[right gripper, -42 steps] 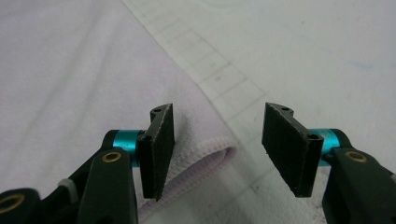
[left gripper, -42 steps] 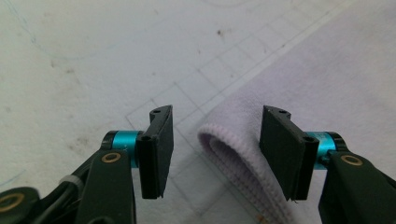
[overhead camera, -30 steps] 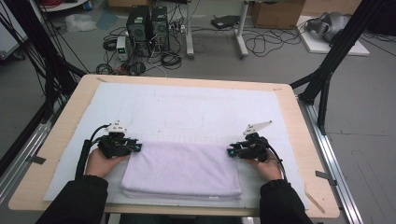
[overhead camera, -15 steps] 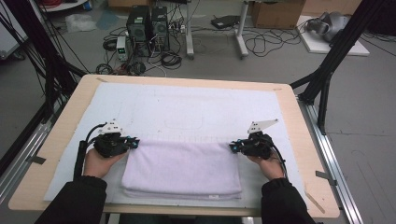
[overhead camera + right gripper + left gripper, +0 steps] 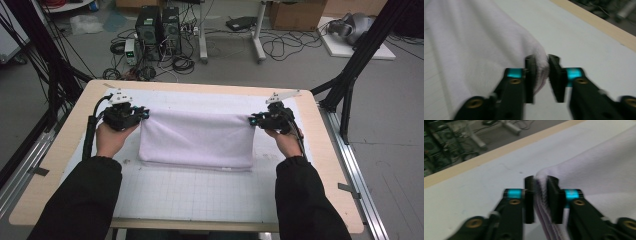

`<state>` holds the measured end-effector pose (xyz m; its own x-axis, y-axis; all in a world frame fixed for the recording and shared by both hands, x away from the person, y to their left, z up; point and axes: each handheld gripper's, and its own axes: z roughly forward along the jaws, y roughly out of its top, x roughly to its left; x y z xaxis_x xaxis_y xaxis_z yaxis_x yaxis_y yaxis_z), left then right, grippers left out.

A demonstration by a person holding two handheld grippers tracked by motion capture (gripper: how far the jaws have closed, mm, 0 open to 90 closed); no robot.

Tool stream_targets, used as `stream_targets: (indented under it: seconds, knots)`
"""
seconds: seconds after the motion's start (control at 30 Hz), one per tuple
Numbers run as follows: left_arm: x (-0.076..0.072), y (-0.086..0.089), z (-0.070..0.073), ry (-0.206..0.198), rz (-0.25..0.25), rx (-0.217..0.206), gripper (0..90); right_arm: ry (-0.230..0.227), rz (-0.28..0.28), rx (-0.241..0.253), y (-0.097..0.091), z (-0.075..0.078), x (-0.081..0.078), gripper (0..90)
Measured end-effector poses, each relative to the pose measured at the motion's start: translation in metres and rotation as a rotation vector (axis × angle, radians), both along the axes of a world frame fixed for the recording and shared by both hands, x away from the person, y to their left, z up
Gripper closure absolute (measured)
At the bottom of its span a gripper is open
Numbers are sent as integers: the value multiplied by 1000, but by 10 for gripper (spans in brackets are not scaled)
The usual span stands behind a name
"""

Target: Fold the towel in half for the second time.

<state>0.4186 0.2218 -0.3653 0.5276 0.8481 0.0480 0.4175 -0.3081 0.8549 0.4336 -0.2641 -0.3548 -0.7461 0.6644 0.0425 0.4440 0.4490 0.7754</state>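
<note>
Two layers cover the pale wooden table (image 5: 330, 165): a white gridded mat (image 5: 200, 195) and, on its far half, a folded lilac towel (image 5: 200, 140). The towel's near fold rests on the mat, while its far edge is stretched between both grippers, held up off the mat. At the far left corner, the left gripper (image 5: 144, 114) pinches the stacked layers between its pads (image 5: 554, 195), its jaws having just been opening yet still narrow around cloth. At the far right corner, the right gripper (image 5: 252, 120) has the rounded fold between its jaws, which have likewise just been opening; cloth presses one pad (image 5: 530, 75), with a sliver of gap beside the other.
</note>
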Motion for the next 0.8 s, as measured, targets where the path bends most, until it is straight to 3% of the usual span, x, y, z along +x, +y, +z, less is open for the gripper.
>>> stream_targets:
  seconds: [0.03, 0.07, 0.13, 0.2, 0.27, 0.37, 0.43, 0.6, 0.73, 0.8]
  knots:
    - [3, 3, -4, 30, -8, -33, 601, 10, -19, 15, -1, -2, 4, 635]
    - [3, 5, -7, 48, -20, -47, 610, 24, -19, 33, -1, -6, 5, 611]
    - [-3, 6, -13, 51, -54, -36, 617, 47, -8, 24, 2, -13, 4, 576]
    - [-9, 6, -19, 87, -83, -31, 618, 43, 17, 0, 4, -20, -2, 570]
    - [-21, 6, -25, 82, -128, -35, 642, 63, 39, 47, 4, -26, -8, 577]
    - [-39, 6, -36, 98, -156, -16, 640, 101, 105, 73, 8, -37, -24, 578]
    - [-47, 9, -42, 113, -164, -25, 638, 115, 134, 23, 12, -43, -35, 592]
    - [-68, 11, -54, 146, -203, -50, 723, 132, 148, 56, 9, -52, -54, 610]
    - [-77, 9, -63, 188, -236, 6, 725, 216, 170, 33, 12, -62, -62, 607]
    - [-79, 10, -67, 200, -229, 23, 727, 193, 181, -12, 17, -64, -68, 623]
